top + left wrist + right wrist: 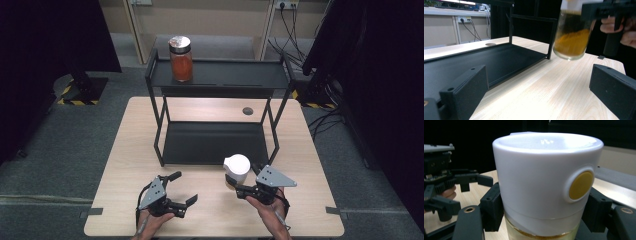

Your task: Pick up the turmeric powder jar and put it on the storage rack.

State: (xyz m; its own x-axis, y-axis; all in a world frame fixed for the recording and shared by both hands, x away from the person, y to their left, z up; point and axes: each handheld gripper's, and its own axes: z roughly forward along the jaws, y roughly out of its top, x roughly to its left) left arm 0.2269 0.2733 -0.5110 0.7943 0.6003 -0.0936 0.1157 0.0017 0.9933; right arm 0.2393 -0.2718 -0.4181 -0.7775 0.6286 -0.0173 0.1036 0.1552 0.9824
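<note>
High view: the right claw (pixel 246 186) grips a white-lidded jar (pixel 237 169) above the bench (pixel 125 165), near the black shelf rack (pixel 215 142); the left claw (pixel 184 189) gapes wide, empty. Left gripper view: the jar (pixel 572 37) hangs clear of the bench. Right gripper view: jaws clamp the jar (pixel 544 185) just below its lid.

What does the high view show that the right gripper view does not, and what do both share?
High view alone: the orange-filled jar on the black shelf rack's top tier. Right gripper view alone: the yellow button on the lid. Both: the white-lidded jar held in the right gripper, and the left gripper, jaws open.
</note>
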